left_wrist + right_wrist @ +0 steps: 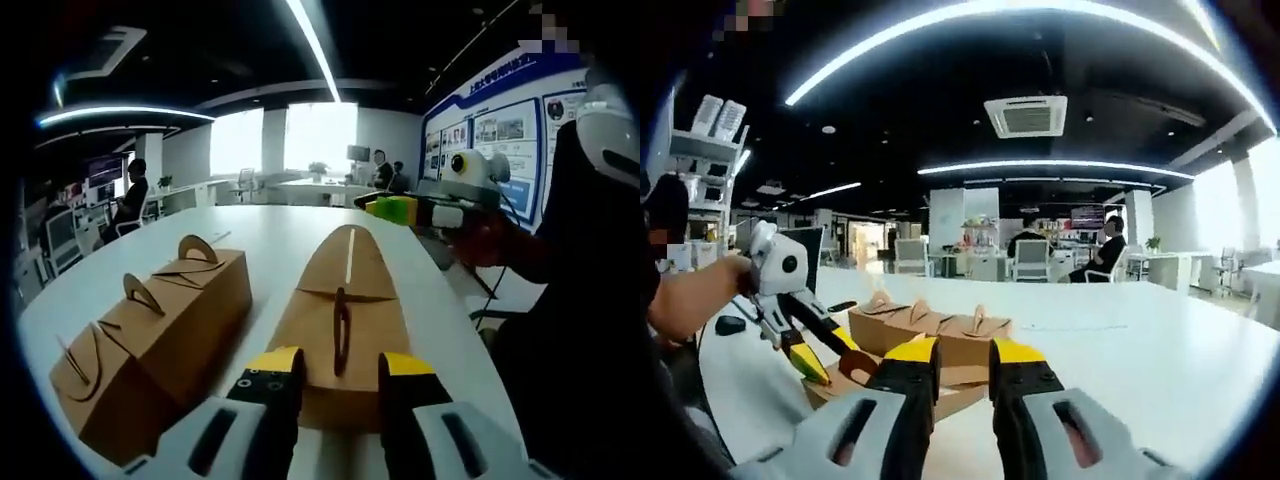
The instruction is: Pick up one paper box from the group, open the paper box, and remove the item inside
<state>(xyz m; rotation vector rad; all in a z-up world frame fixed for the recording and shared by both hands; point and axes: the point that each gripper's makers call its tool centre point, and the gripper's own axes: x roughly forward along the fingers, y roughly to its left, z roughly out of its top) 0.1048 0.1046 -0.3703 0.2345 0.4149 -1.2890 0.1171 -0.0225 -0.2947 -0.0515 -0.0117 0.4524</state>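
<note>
A: Where's the box?
B: On the white table (pixel 300 225). Flat kraft box (pixel 338 300) lies just ahead of the left gripper (pixel 337 372); two made-up boxes (pixel 150 345) sit left of it.
A: Tongs?
B: Left gripper spread, empty. Right gripper (pixel 962 362) also apart, holding nothing.
A: Handling?
B: Prob. light, thin card, creases easily. Take it by the handle tab (pixel 341 330), gently.

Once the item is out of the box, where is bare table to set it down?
Bare white table lies beyond the two paper boxes, toward the far edge, and in the right gripper view to their right. It is crowded where the boxes sit beside the left gripper.
</note>
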